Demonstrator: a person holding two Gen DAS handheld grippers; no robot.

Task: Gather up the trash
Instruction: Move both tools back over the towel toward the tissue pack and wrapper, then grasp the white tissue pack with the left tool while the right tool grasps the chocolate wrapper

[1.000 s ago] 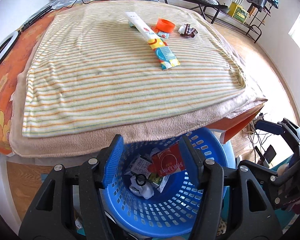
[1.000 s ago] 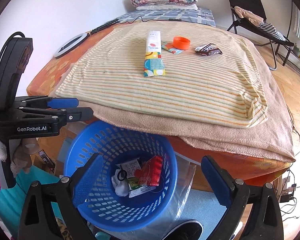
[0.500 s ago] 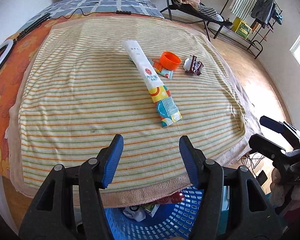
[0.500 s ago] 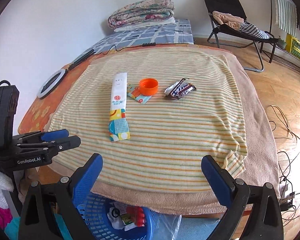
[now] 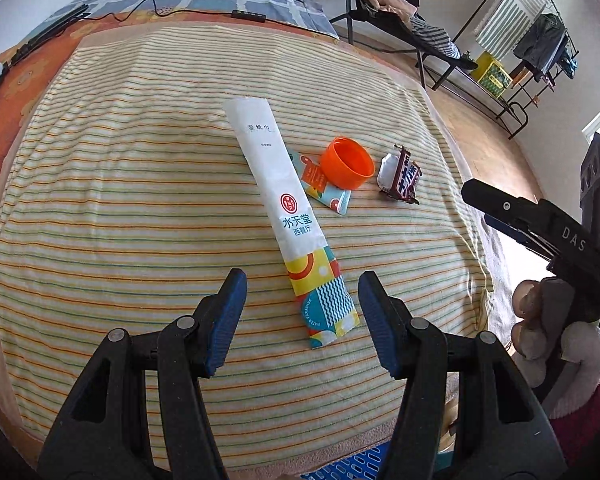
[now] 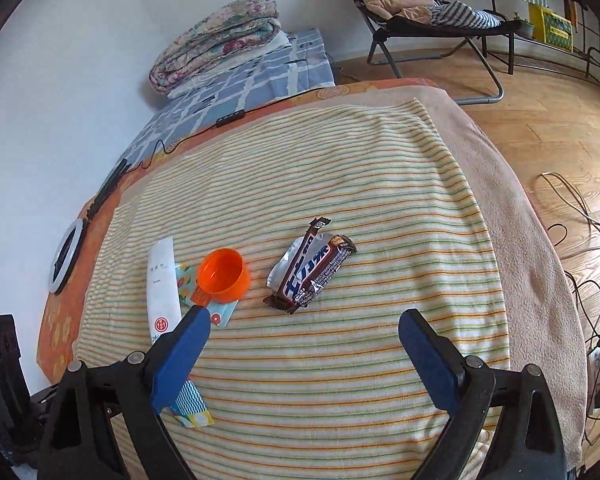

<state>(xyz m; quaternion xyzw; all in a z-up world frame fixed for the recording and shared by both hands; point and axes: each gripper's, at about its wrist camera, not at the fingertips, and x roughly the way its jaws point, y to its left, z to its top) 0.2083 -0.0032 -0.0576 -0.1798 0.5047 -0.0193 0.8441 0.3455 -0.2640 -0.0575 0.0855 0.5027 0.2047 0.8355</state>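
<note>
On the striped blanket [image 5: 120, 200] lies a long white wet-wipe packet [image 5: 284, 200] with a colourful end. Beside it are a small flat sachet [image 5: 332, 196], an orange cap [image 5: 346, 162] and a brown candy wrapper [image 5: 400, 176]. My left gripper [image 5: 302, 284] hangs open over the packet's colourful end, nothing between its fingers. My right gripper [image 6: 304, 324] is open too, just short of the candy wrapper [image 6: 312, 268], with the orange cap [image 6: 224, 276] and packet [image 6: 162, 292] to its left. A sliver of the blue basket [image 5: 352, 466] shows at the bottom edge.
A folded quilt [image 6: 216, 40] rests on the checked sheet at the far end. A black cable with a switch [image 6: 228, 118] and a ring light [image 6: 66, 256] lie along the left side. A folding chair [image 6: 432, 12] and a clothes rack [image 5: 540, 52] stand on the wood floor.
Both grippers have risen from above the blue basket and moved forward over the bed. The basket has dropped out of view; the trash on the blanket now sits close to both.
</note>
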